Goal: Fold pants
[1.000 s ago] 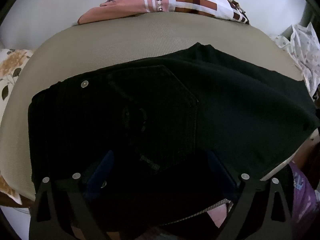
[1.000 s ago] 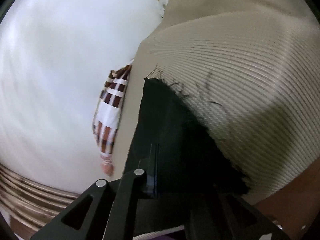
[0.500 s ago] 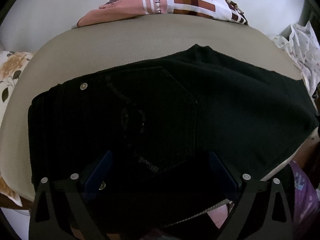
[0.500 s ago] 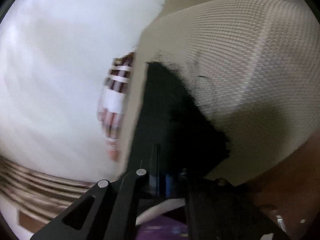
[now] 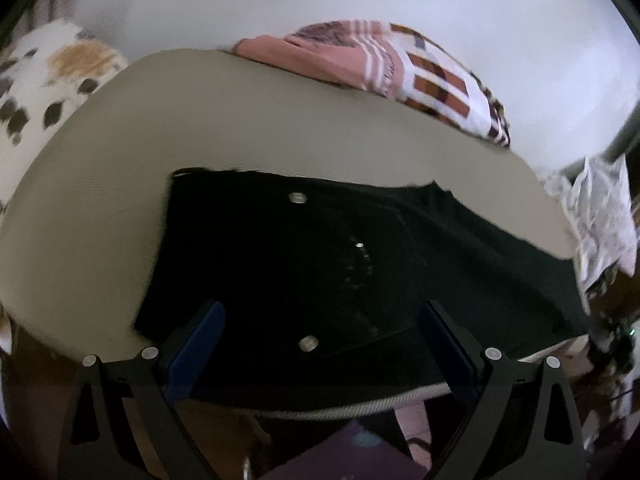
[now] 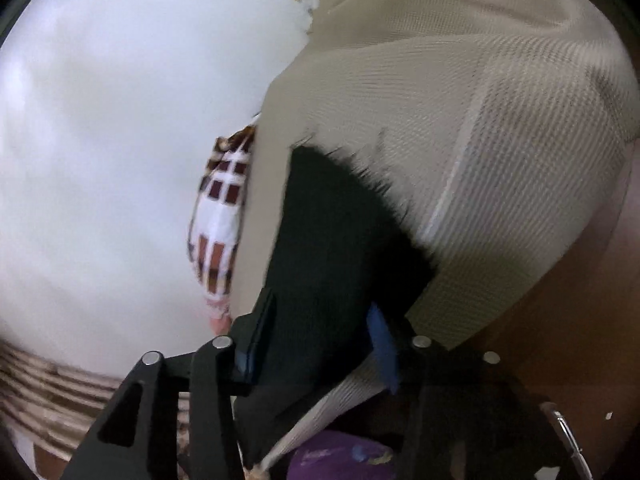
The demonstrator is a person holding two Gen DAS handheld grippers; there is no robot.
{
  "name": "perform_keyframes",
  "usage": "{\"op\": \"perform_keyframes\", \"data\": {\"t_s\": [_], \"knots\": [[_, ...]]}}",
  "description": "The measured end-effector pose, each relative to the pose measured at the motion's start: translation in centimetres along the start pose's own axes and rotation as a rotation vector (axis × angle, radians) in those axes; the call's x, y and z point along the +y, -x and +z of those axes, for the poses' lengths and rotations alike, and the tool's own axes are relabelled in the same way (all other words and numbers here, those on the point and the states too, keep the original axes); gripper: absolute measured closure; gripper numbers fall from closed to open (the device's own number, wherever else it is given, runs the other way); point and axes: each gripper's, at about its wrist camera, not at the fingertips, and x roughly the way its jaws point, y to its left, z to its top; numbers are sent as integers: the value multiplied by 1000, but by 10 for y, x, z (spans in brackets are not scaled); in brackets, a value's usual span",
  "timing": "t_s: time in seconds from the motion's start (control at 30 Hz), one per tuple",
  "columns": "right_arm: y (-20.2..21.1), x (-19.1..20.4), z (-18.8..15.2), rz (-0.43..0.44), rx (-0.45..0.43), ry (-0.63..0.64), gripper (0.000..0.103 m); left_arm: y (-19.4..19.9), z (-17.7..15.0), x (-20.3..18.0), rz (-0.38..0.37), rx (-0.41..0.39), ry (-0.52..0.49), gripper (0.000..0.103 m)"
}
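The black pants (image 5: 340, 264) lie folded on a beige cushion (image 5: 120, 184), waistband and rivets to the left, back pocket facing up. My left gripper (image 5: 320, 344) is open, its blue-padded fingers (image 5: 196, 344) spread just above the near edge of the pants, holding nothing. In the right wrist view the frayed leg hem of the pants (image 6: 336, 240) lies on the same cushion (image 6: 500, 160). My right gripper (image 6: 320, 340) is open with the black cloth lying between its fingers (image 6: 384, 348); no grip shows.
A pink and brown checked garment (image 5: 400, 68) lies behind the cushion against a white wall, and shows in the right wrist view (image 6: 220, 220). A floral fabric (image 5: 48, 80) is at the left, a white printed cloth (image 5: 600, 224) at the right. Purple fabric (image 6: 340, 456) lies below the cushion edge.
My right gripper has opened and let go of the leg hem. My left gripper has pulled back and swung, so the pants sit farther off and to the right.
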Motion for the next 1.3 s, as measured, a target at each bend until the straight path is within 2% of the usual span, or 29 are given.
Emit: {"op": "perform_keyframes", "data": {"t_s": [0.07,0.17,0.2,0.27,0.37,0.47,0.57,0.67,0.7,0.73,0.77,0.83,0.9,0.93,0.97,1.0,1.13,1.23,1.3], "knots": [[-6,9,-13,52,50,7,57,7,-2,14,0,28,33,6],[-33,34,-46,189,198,22,57,9,-12,33,14,69,85,7],[-45,45,-56,196,241,43,56,9,-17,39,3,83,109,8],[-75,74,-82,174,350,126,54,7,-24,49,-9,108,155,23],[-103,108,-108,144,449,225,50,6,-32,70,11,117,246,33],[-123,134,-130,178,516,268,45,4,-37,98,9,121,356,34],[-130,146,-143,204,542,284,40,-7,-40,110,-56,160,419,34],[-132,145,-156,199,567,284,39,-11,-33,106,-83,157,388,34],[-134,143,-159,196,573,278,39,-13,-28,103,-75,155,357,34],[-135,139,-162,190,579,269,39,-16,-25,100,-64,161,332,38],[-138,139,-163,183,581,260,39,-19,-22,93,-49,176,293,67],[-152,137,-166,170,586,237,39,-20,-18,87,-15,187,251,69],[-154,136,-168,161,585,231,39,-9,-13,77,31,150,208,72],[-153,135,-167,157,580,234,39,-3,-9,74,44,122,190,76],[-151,133,-165,155,571,235,39,7,-3,70,62,79,172,86],[-149,131,-162,154,563,233,39,16,4,68,82,32,150,89],[-148,114,-147,129,523,183,38,23,25,72,117,-31,131,89],[-147,99,-141,115,503,145,38,6,22,84,166,8,138,90],[-146,91,-139,105,495,129,38,-6,10,100,169,57,168,94]]}}
